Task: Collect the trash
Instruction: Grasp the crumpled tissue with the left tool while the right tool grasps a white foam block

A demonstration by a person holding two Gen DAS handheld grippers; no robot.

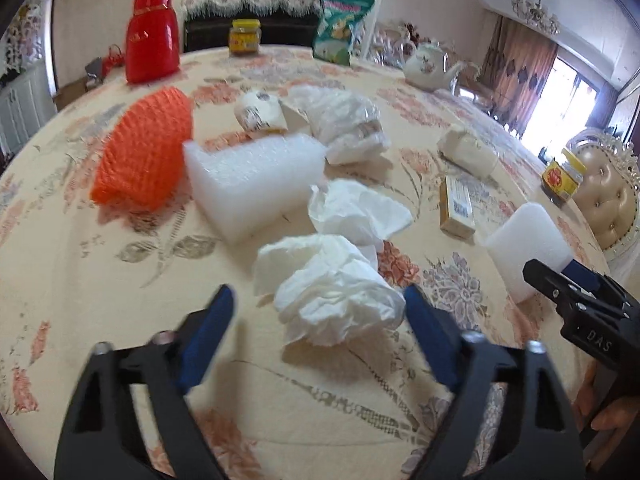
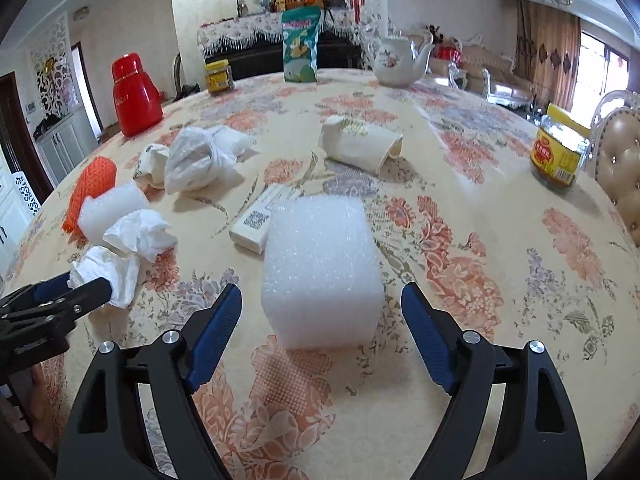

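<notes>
Blue pads of my L gripper sit spread, w/ a crumpled tissue between them; R pad is at the tissue's edge, L pad clear of it, so not pinched. Second tissue lies just beyond, then a foam slab w/ orange netting beside it on the left. Farther back: plastic bag and a crushed cup. My R gripper is also spread, foam block between the pads w/ gaps both sides, resting on the floral tablecloth. Small box touches the block's far left corner; a tipped paper cup lies well beyond. Table edge holds a red flask, jars, a snack bag, a teapot.
</notes>
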